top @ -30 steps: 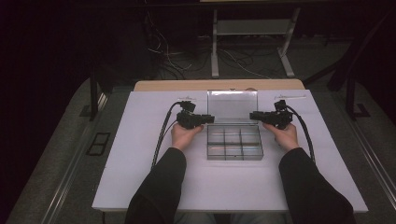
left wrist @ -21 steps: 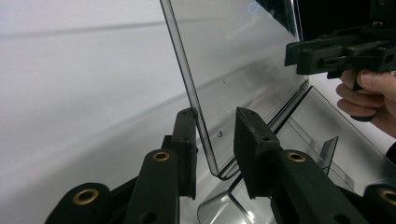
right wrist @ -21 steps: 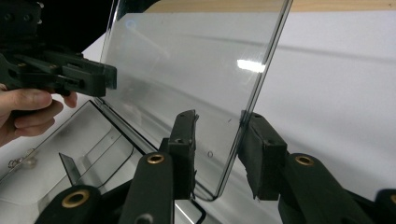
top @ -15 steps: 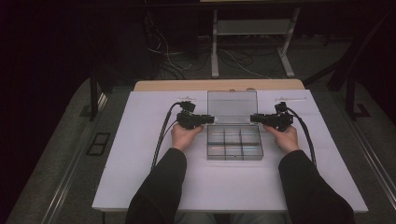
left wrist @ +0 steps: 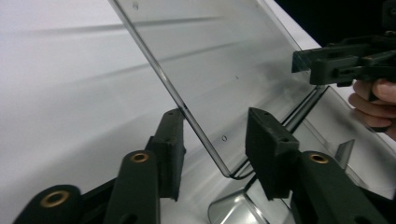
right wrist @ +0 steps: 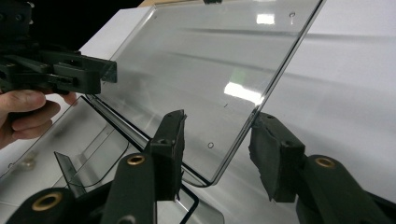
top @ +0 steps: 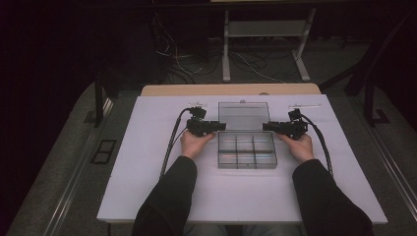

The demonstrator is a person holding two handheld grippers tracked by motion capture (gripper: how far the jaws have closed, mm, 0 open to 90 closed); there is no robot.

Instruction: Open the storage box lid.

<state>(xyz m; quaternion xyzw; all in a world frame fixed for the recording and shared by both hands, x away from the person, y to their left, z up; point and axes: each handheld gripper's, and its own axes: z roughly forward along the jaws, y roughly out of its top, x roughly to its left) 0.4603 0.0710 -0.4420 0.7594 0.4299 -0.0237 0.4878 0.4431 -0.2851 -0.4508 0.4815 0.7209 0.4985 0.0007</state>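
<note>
Left gripper (top: 216, 126) beside lid's (top: 243, 116) left edge, fingers (left wrist: 170, 144) just opened wider, released, edge between them untouched. Clear compartment box (top: 247, 150) mid-table, lid tilted back as before. Right gripper (top: 271, 127) likewise: fingers (right wrist: 273, 154) just loosened, straddling right edge, not pressing. Hands unmoved. White table (top: 147, 167); dark room, cables (top: 255, 61) on floor behind.

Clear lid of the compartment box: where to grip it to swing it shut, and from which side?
Grip the clear lid by its two side edges near the free corners, one gripper from each flank: left gripper and right gripper already straddle those thin edges, jaws just opened. The panel stands tilted open on its hinge above the compartment box.
</note>
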